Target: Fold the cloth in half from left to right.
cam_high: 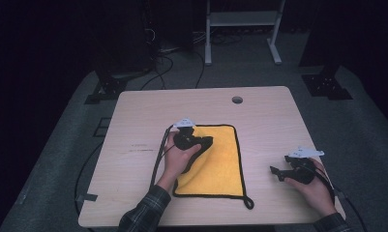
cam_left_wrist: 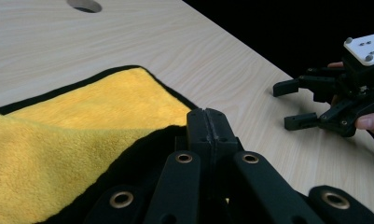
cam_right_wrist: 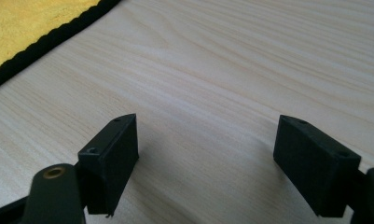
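Dark surroundings and grey flooring are seen around a pale wooden desk [cam_high: 133,116], in whose far edge a round cable hole [cam_high: 237,100] is cut. Near the middle of the desk a yellow cloth [cam_high: 223,159] with black edging is spread, and a small black loop [cam_high: 249,203] is seen at its near right corner. The left claw [cam_high: 203,141] is held over the left part of the cloth, its jaws pressed fully together. In the left gripper view a fold of the cloth is seen raised just beside those closed jaws, but whether its edge is pinched between them cannot be told. The right claw [cam_high: 275,173] is rested low over bare wood, well to the right of the cloth, with its jaws spread wide and nothing between them. Plaid sleeves [cam_high: 143,212] are seen at the near edge of the desk.
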